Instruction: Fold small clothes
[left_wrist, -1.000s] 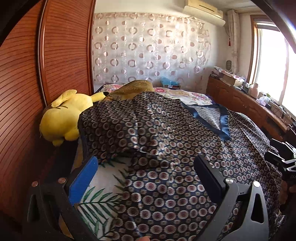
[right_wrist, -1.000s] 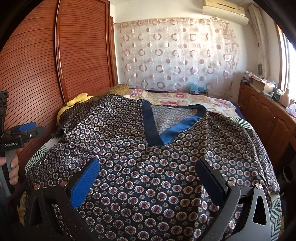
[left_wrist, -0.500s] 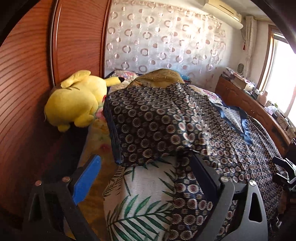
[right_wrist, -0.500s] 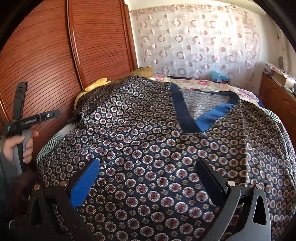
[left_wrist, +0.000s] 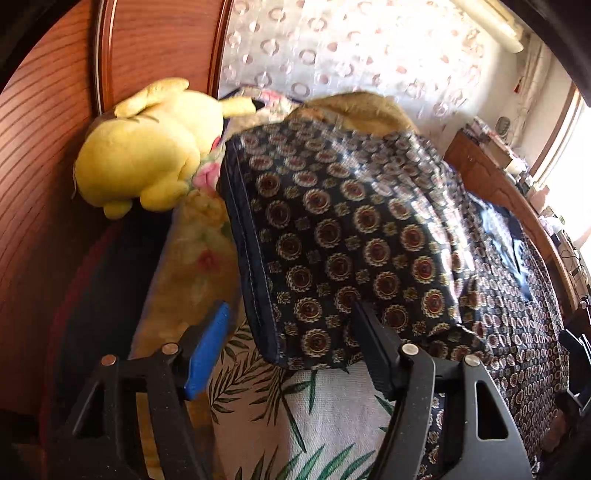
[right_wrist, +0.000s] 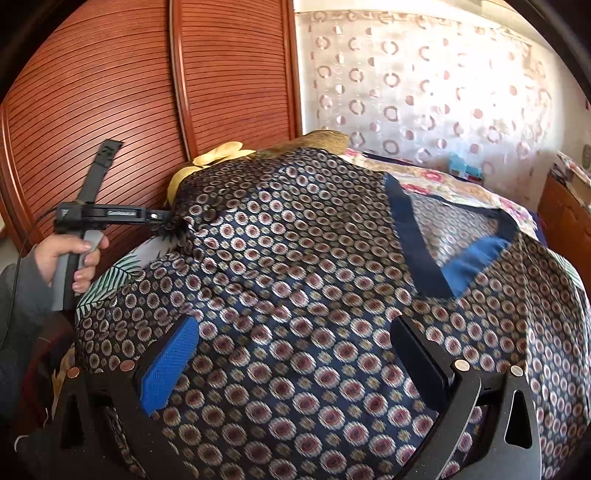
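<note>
Reddish slatted wardrobe doors line the left side of this bedroom, and a circle-patterned curtain hangs across the far wall. On the bed, over a palm-leaf sheet, lies the patterned navy shirt, spread front-up with its blue-trimmed V neckline toward the curtain. No box or basket shows anywhere on the bed.

At the shirt's left side the left gripper has its fingers spread wide. Its dark finger is against the lifted, bunched sleeve; whether cloth is caught on it I cannot tell. The blue-padded finger stands clear over the sheet. From the other side, the person's left hand grips the tool's handle, its tip at the sleeve.

Hovering over the shirt's lower front, the right gripper has its jaws wide apart, holding nothing.

A yellow plush toy sits against the wardrobe just beyond the sleeve, beside a tan cushion. A cluttered wooden cabinet runs along the window side.
</note>
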